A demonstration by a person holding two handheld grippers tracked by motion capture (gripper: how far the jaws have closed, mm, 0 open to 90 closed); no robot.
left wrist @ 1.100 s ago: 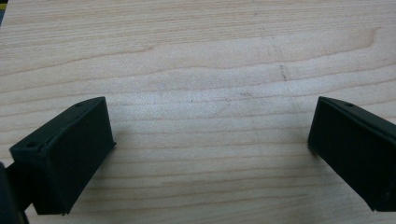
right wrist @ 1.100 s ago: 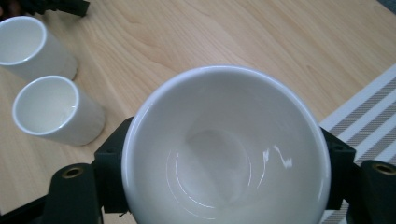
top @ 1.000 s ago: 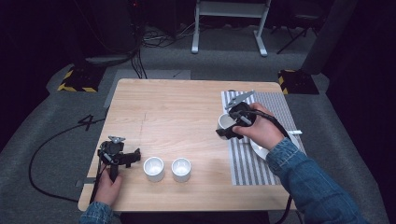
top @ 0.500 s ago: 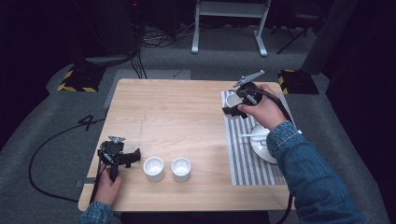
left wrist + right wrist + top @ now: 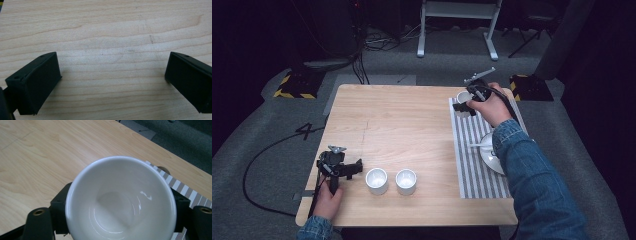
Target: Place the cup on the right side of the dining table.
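One white cup (image 5: 120, 200) sits clamped between the jaws of the right gripper (image 5: 467, 102), mouth up and empty, at the far end of the striped mat (image 5: 477, 160) near the table's (image 5: 412, 120) far right corner. Half a second ago that gripper and cup were a little nearer the person along the mat, and a second ago nearer again, just beside the white plate (image 5: 490, 156); the plate, with a pale utensil across its rim, now lies well behind the hand. Two more white cups (image 5: 391, 180) stand side by side and upright near the front edge, unmoved. Just left of them, the left gripper (image 5: 112, 82) rests where it was, jaws spread wide over bare wood with nothing between them. On the grey floor left of the table a dark "4" (image 5: 307, 131) is marked.
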